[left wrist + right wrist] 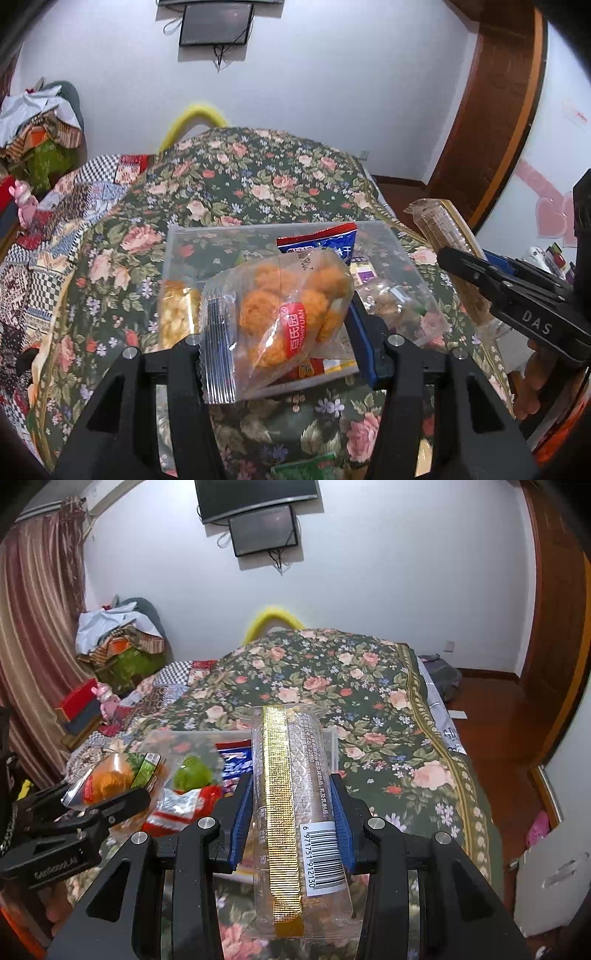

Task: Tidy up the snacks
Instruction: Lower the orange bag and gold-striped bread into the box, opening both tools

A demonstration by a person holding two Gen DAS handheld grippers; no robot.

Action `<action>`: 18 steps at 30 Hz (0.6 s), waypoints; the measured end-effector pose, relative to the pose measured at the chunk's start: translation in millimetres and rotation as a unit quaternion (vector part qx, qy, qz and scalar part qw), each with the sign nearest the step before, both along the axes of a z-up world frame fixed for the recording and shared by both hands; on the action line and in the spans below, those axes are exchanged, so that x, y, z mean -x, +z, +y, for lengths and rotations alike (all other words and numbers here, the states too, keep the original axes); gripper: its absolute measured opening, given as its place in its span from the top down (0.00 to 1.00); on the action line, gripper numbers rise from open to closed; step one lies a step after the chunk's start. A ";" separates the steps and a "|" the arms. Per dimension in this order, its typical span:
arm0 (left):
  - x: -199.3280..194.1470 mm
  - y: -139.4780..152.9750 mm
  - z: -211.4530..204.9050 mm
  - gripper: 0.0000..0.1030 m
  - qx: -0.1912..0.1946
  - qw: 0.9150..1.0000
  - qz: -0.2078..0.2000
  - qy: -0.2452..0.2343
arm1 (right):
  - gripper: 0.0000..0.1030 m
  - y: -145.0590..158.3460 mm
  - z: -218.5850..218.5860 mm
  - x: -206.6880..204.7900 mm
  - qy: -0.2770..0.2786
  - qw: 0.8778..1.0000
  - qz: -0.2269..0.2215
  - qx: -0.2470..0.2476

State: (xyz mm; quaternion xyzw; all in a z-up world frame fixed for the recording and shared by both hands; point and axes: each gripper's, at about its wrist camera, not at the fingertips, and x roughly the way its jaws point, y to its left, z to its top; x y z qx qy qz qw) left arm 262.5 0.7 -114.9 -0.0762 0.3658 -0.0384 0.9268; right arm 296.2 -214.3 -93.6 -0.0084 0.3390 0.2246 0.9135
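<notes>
My left gripper [280, 350] is shut on a clear bag of orange puffed snacks [295, 310], held above the near side of a clear plastic box [173, 236] on the bed. The box holds a blue-and-red packet [325, 243] and other wrapped snacks. My right gripper [291, 812] is shut on a long clear packet of biscuits [310, 775] with a gold strip and a barcode, also raised over the box [334, 738]. In the left wrist view the right gripper [448, 256] stands at the right with the long packet [443, 225]. The right wrist view has the left gripper [125, 799] and its orange bag [107, 775] at the left.
A floral bedspread [258, 177] covers the bed, with a patchwork quilt [44, 236] to its left. A green packet [306, 469] lies on the spread near me. The bed's right edge drops to a wooden floor [491, 716]. A pile of cloth [118, 642] sits by the far wall.
</notes>
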 end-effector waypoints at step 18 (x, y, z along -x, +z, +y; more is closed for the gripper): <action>-52.9 -28.5 -2.6 0.39 -0.016 0.998 0.060 -0.017 | 0.62 -23.6 19.8 -40.8 0.004 0.998 0.040 0.044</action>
